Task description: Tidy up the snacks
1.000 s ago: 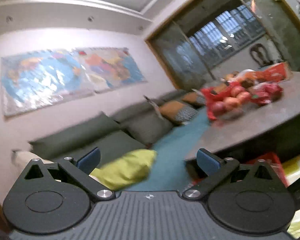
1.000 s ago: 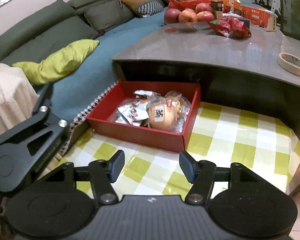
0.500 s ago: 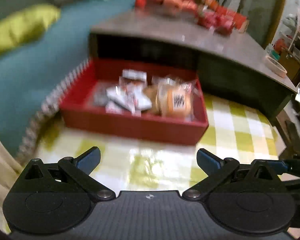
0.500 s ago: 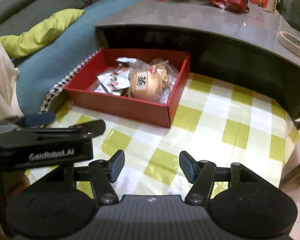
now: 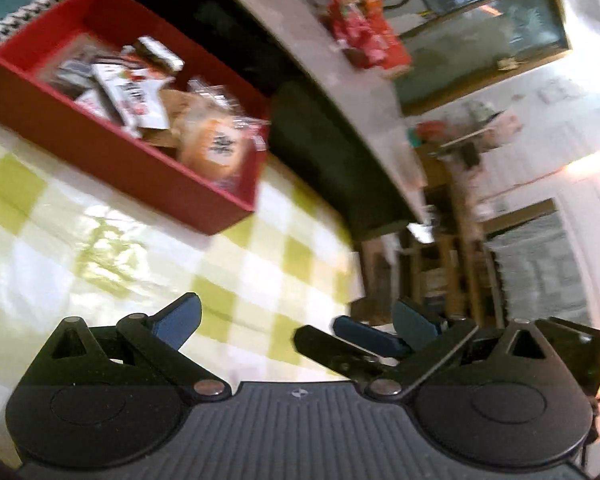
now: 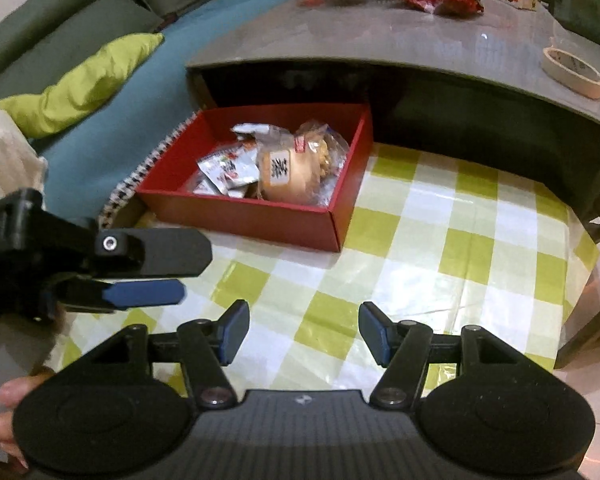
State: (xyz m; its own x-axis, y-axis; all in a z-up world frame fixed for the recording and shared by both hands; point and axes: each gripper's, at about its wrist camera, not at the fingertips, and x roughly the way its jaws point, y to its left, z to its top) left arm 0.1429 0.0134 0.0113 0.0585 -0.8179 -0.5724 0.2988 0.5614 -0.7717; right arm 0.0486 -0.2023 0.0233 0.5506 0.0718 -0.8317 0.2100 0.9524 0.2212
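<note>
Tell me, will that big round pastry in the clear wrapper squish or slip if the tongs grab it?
The wrapped pastry looks soft, so a hard squeeze would probably dent it. Its shiny, crinkly film may slip a little. It leans on smaller packets in the red box, so they might shift.

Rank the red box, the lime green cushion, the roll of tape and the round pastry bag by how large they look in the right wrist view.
1. red box
2. lime green cushion, close to the box in spread, and it lies farther off, so the order is unsure
3. round pastry bag
4. roll of tape, the farthest of them
</note>
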